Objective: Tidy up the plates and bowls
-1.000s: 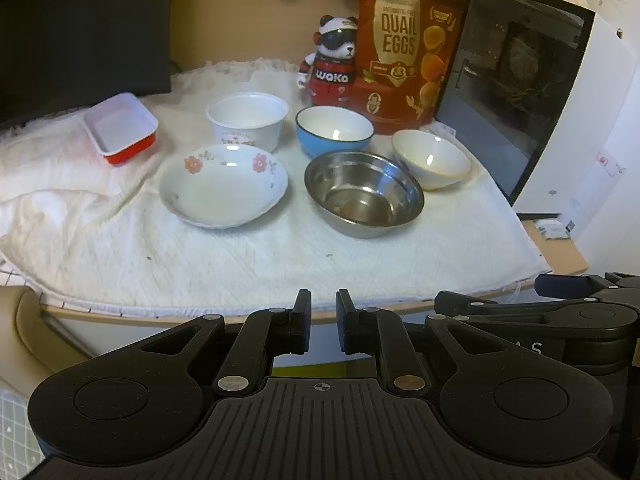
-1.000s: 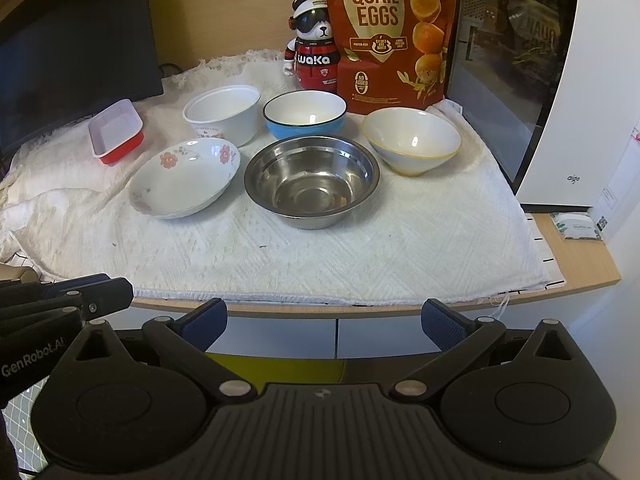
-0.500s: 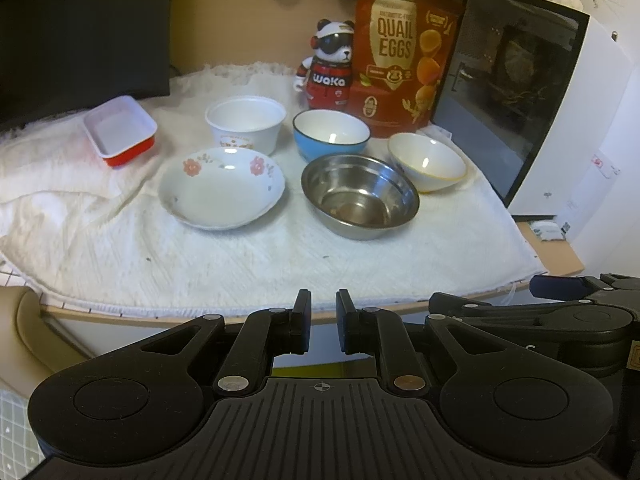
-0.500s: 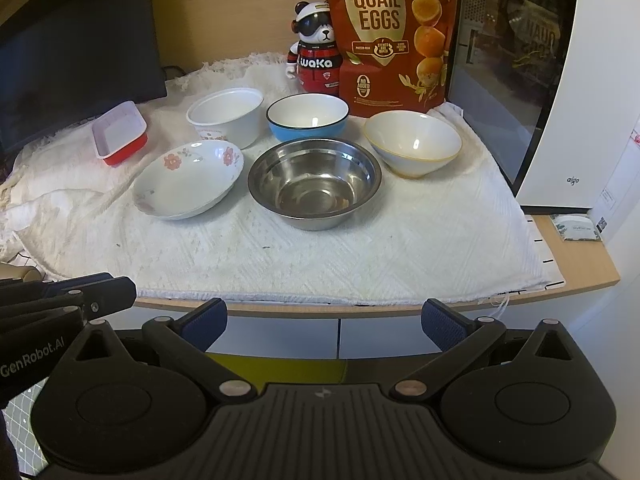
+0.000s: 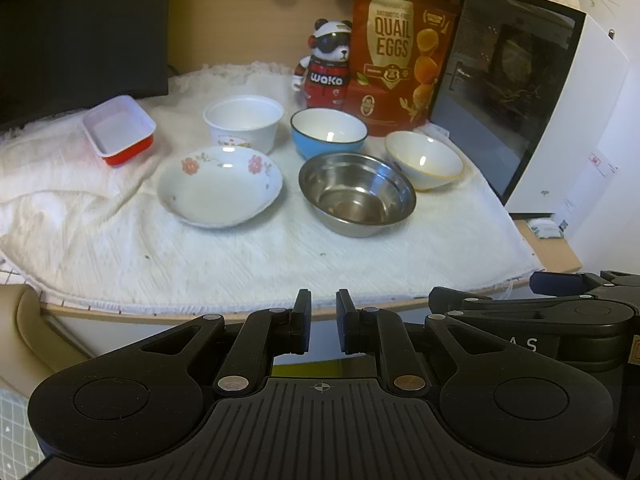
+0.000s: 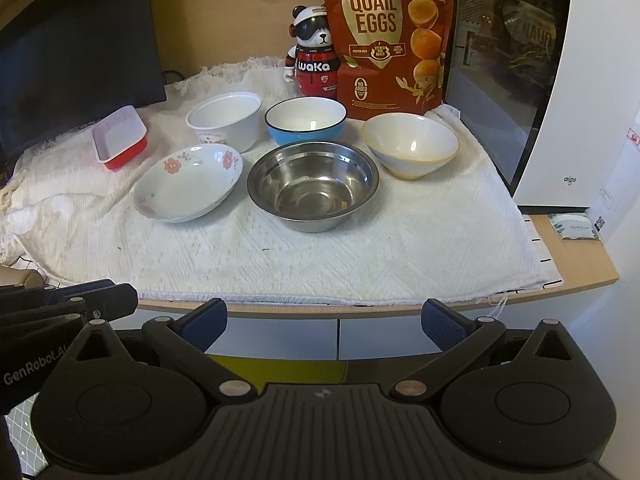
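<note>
Five bowls point(image 6: 313, 190) on white cloth point(image 6: 360, 256)

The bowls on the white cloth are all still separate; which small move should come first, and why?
Probably move the open right claw forward toward the cream bowl. It sits nearest that side, nothing is stacked yet, and both claws hang empty short of the table edge. The steel bowl, the widest, looks a fair base for nesting.
</note>
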`<act>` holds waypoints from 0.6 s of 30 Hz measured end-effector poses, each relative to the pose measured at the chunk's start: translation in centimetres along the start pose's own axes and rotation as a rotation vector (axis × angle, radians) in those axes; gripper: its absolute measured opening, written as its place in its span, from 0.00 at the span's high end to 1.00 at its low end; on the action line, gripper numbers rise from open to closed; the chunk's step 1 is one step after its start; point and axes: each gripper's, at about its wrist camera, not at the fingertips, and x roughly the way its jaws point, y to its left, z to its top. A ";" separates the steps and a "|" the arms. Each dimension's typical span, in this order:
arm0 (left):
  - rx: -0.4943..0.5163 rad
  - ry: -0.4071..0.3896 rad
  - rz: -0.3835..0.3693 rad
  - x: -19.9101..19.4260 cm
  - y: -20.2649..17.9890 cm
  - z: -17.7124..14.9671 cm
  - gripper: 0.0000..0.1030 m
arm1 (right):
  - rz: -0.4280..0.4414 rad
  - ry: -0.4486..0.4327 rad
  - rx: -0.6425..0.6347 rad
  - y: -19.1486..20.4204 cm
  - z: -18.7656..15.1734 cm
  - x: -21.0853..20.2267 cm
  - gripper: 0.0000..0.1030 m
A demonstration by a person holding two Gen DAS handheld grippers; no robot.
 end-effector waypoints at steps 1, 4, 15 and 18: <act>0.000 -0.001 0.000 0.0 0.0 0.0 0.84 | -0.001 -0.001 0.001 0.0 0.0 0.0 0.00; 0.002 -0.002 -0.001 -0.1 -0.1 -0.2 0.84 | -0.003 -0.003 0.004 0.0 -0.1 -0.1 0.00; -0.028 0.021 -0.021 0.5 0.5 0.2 0.84 | -0.008 -0.040 0.013 0.3 0.7 0.1 0.00; -0.096 0.036 -0.083 1.3 2.0 1.5 0.84 | -0.001 -0.100 0.015 -0.1 1.8 0.2 0.00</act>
